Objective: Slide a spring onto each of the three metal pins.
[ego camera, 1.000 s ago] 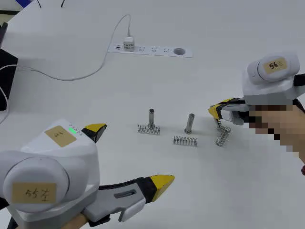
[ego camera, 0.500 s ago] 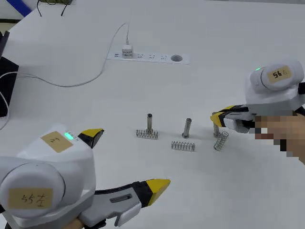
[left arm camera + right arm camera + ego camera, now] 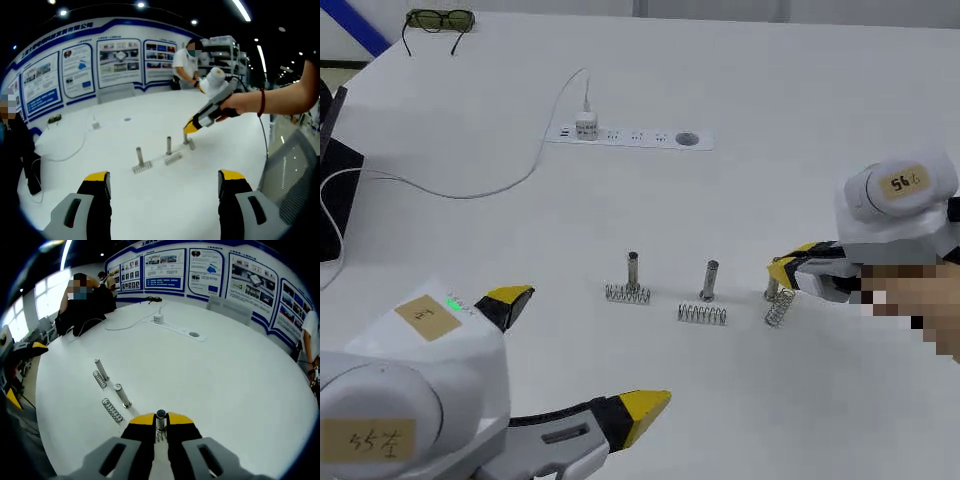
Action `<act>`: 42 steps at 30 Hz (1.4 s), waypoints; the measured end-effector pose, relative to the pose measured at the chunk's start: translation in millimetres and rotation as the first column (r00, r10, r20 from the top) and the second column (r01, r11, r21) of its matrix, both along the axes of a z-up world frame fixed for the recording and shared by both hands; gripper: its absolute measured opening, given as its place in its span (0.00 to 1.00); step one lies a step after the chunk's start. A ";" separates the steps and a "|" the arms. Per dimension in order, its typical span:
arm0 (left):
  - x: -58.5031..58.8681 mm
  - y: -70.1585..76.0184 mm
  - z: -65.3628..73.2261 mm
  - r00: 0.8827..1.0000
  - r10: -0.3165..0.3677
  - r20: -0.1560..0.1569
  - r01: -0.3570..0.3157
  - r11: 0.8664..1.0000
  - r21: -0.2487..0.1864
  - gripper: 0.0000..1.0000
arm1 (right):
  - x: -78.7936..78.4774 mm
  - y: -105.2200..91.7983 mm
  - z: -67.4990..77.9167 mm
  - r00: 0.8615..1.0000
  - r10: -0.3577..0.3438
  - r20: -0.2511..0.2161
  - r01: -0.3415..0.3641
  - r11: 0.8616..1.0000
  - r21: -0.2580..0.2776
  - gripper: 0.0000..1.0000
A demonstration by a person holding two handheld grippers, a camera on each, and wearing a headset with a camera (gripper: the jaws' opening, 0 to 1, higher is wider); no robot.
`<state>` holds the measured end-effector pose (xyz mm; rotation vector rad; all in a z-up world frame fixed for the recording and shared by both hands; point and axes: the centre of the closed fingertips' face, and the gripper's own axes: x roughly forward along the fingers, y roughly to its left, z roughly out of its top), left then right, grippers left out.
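Right tongs [image 3: 783,272] are squeezed in on the right pin [image 3: 772,291]. It stands upright with its top poking up between the yellow tips in the right gripper view, so they look clamped on the pin, not on a spring. The right spring [image 3: 778,308] sits tilted just beside that pin on the near side, practically under the tips. Left tongs [image 3: 578,350] are spread wide with nothing in them, well apart from the parts and closest to the left pin [image 3: 633,270]. The left spring [image 3: 627,294] and middle spring [image 3: 703,314] lie flat on the bench [image 3: 770,150], long axis side to side. Each lies just in front of its own upright pin, the middle pin [image 3: 710,280] included. None threaded yet imo.
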<state>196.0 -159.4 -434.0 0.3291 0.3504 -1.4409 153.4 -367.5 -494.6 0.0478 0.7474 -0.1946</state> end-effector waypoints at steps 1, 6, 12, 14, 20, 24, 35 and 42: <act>-0.4 0.1 0.2 1.000 -0.001 0.000 0.001 1.000 0.000 0.90 | -0.4 0.5 0.0 1.000 0.002 -0.002 -0.002 1.000 -0.003 0.09; -1.6 1.0 0.5 1.000 -0.002 0.005 0.002 1.000 0.005 0.90 | -2.2 0.7 -0.3 1.000 -0.014 0.003 0.014 1.000 -0.002 0.09; -1.7 2.5 1.1 1.000 -0.001 0.006 0.001 1.000 0.009 0.89 | -3.3 0.5 -1.0 1.000 -0.030 0.002 0.030 1.000 0.006 0.09; -1.6 2.4 1.6 1.000 -0.001 0.006 0.001 1.000 0.006 0.89 | -3.1 1.2 -1.0 1.000 -0.030 0.004 0.030 1.000 0.006 0.09; -1.5 1.8 1.2 1.000 -0.004 0.004 0.004 1.000 0.011 0.89 | -4.4 0.5 -2.5 0.999 -0.047 0.009 0.047 0.999 0.023 0.12; -0.7 0.9 2.6 1.000 -0.008 0.004 0.008 1.000 0.007 0.87 | -3.8 0.7 0.9 0.998 -0.054 0.034 0.053 0.998 0.033 0.17; 6.0 -2.4 7.5 0.997 -0.062 0.036 0.062 0.998 0.006 0.83 | -8.4 7.5 26.9 0.988 -0.037 0.148 0.037 0.999 0.005 0.31; 15.1 -8.8 3.7 0.993 -0.094 0.067 0.092 0.995 0.031 0.79 | -11.8 22.6 44.3 0.974 0.017 0.225 -0.019 1.000 0.006 0.39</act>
